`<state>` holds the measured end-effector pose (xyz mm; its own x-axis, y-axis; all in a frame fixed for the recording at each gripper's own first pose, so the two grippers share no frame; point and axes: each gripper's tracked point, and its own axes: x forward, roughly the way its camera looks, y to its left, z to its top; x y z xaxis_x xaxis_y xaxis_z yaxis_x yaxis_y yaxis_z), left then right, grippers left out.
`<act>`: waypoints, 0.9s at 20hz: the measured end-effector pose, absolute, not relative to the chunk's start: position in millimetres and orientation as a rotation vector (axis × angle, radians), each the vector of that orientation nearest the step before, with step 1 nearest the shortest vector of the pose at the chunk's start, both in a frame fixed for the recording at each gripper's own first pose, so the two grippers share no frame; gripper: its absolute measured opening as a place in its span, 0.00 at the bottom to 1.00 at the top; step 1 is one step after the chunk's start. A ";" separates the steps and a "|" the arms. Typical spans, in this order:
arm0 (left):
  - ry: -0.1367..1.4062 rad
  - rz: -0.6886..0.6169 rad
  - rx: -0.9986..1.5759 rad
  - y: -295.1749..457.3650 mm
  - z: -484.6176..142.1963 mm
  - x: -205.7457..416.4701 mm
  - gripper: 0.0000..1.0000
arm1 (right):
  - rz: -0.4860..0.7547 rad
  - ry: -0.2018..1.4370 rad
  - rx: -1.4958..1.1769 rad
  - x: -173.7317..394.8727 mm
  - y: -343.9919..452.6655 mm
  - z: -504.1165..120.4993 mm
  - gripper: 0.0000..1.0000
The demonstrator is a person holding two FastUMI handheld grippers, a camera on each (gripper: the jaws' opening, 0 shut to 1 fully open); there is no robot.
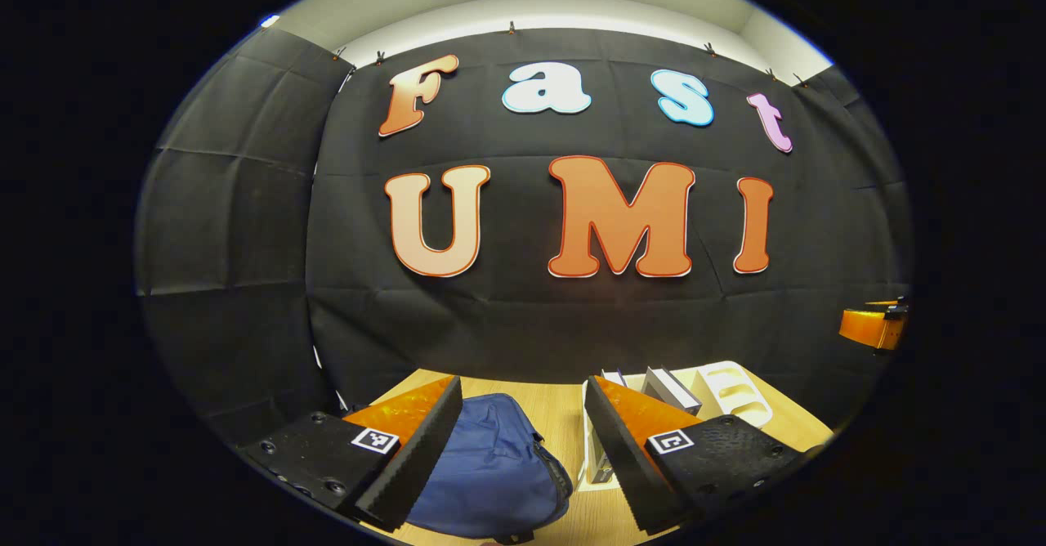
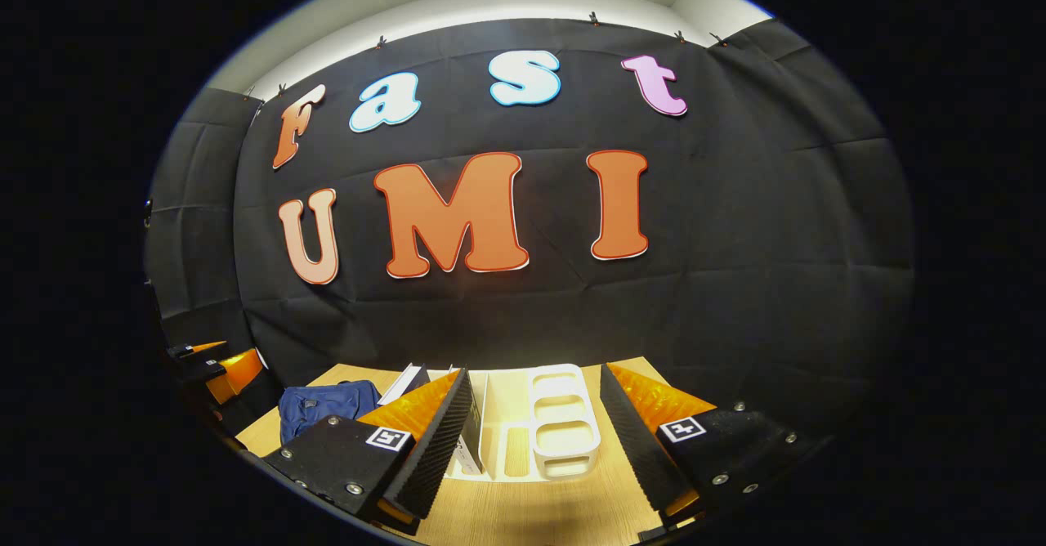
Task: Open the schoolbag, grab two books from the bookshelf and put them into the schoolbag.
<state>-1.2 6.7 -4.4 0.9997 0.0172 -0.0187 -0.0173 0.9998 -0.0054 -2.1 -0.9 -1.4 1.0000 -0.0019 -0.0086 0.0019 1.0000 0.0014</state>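
Above the table [image 2: 523,521], I hold both grippers wide open and empty, bag [image 1: 490,472] closed.
Left gripper [image 1: 523,456] hangs over it; books [image 2: 470,423] in the rack [image 2: 560,431] stand close together, so my right gripper [image 2: 531,448] may pinch both.

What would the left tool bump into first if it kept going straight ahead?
Probably the blue schoolbag. In the left gripper view it lies on the wooden table right between the open left tool fingers. If the tool travels higher than the bag, it might instead pass over it toward the black wall; depth is hard to judge.
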 end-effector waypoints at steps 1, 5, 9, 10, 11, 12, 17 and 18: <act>0.020 0.018 -0.006 6.7 -3.5 -1.7 0.95 | -0.002 0.009 0.002 -2.5 -0.2 -1.0 0.94; 0.024 0.019 -0.014 9.4 -5.2 -1.9 0.94 | -0.004 0.001 -0.004 -1.8 -0.3 1.4 0.95; 0.026 0.016 -0.007 9.4 -4.8 -0.9 0.94 | -0.001 0.009 -0.009 -0.2 0.2 -0.4 0.94; 0.027 0.013 -0.006 8.7 -6.3 -0.5 0.94 | -0.001 0.011 -0.009 -0.2 0.4 -0.8 0.94; 0.028 0.012 -0.006 8.7 -6.5 -0.2 0.94 | -0.001 0.013 -0.008 0.5 -0.3 -1.2 0.94; 0.030 0.011 -0.006 8.3 -6.7 -0.2 0.94 | 0.000 0.014 -0.008 0.9 0.0 -1.0 0.94; 0.045 0.023 -0.017 15.3 -11.4 1.6 0.94 | 0.000 0.014 -0.019 1.6 0.4 -1.2 0.94; 0.048 0.025 -0.014 17.5 -13.0 0.7 0.94 | -0.001 0.015 -0.021 1.8 0.1 -1.8 0.94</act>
<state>0.7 17.5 -13.0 0.9985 0.0251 -0.0484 -0.0257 0.9996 -0.0133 1.8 0.1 -1.8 0.9999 -0.0016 -0.0148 0.0013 0.9998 -0.0205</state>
